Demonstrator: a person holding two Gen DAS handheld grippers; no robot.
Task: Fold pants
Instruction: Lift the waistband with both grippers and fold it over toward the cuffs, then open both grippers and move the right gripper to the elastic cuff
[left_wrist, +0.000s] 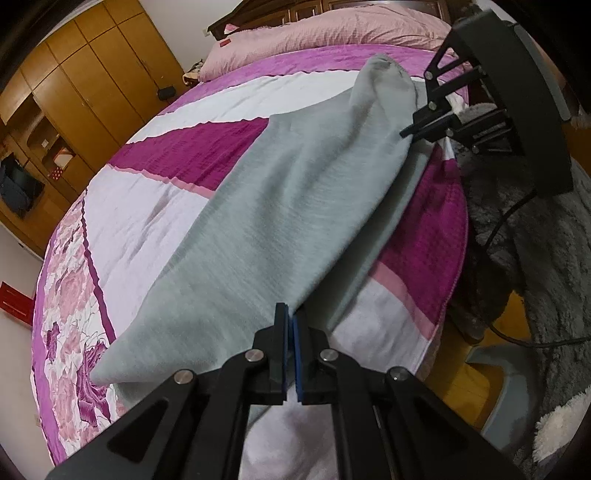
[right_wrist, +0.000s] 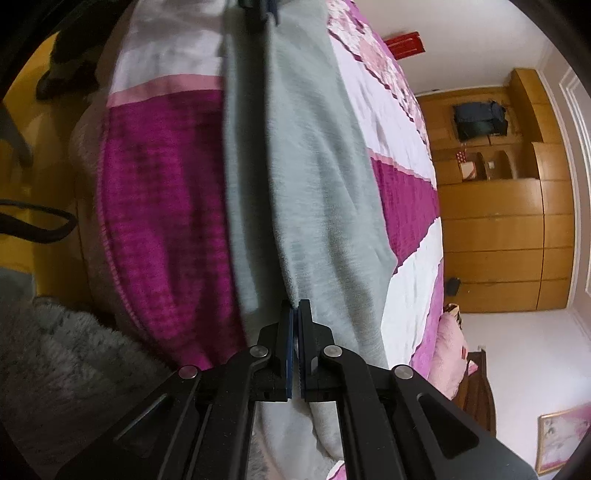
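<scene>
I'm at a bed (left_wrist: 177, 229) covered in a quilt (left_wrist: 417, 254) of magenta, white and pink blocks, with a rose print along one side. A pink pillow (left_wrist: 325, 33) lies at the head, wooden wardrobes (left_wrist: 85, 85) line the far wall, and a grey shaggy rug (left_wrist: 546, 258) covers the yellow floor by the bed's edge

The grey pants (left_wrist: 280, 221) stretch along the quilt near that edge, folded lengthwise, held taut between my two tools. My left gripper (left_wrist: 291, 321) is clamped on one end of the pants, its pads pressed together on the cloth. My right gripper (right_wrist: 295, 310) is clamped on the other end; from the left camera it shows up pinching the far corner, where the fabric rises off the bed
</scene>
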